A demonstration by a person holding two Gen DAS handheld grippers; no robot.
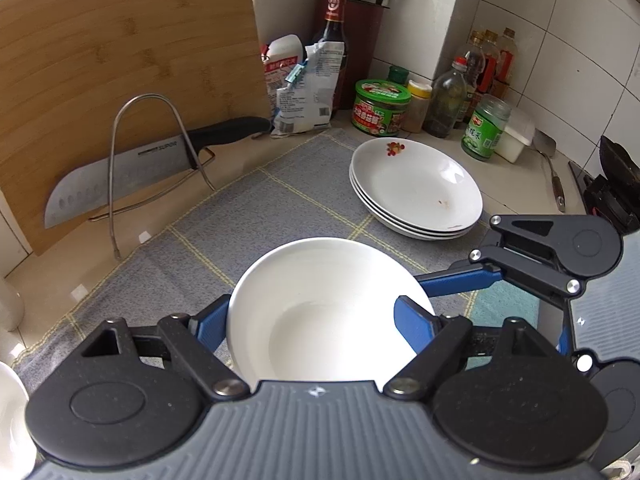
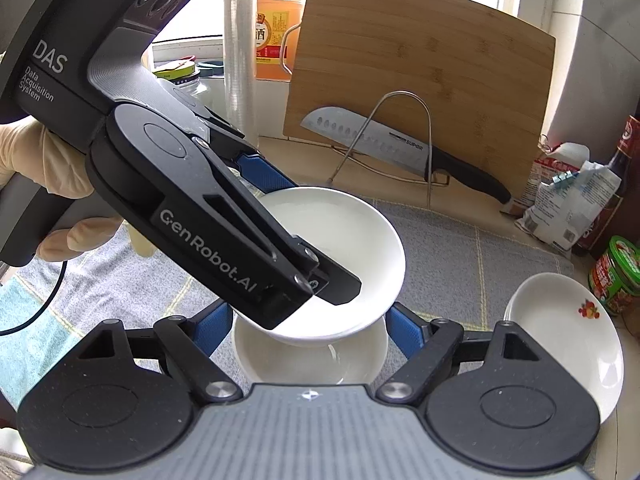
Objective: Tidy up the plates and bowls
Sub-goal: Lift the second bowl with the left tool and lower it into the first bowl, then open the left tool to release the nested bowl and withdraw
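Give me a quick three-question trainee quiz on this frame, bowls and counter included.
1. True or false: the knife lies flat on the cloth.
2. The left hand-held gripper is shut on: A a plate, B a white bowl, C a jar.
3. In the right wrist view, what sits directly below that bowl?

Key: 1 false, it rests in the wire rack. 2 B. 3 a second white bowl, between the pads of the right hand-held gripper.
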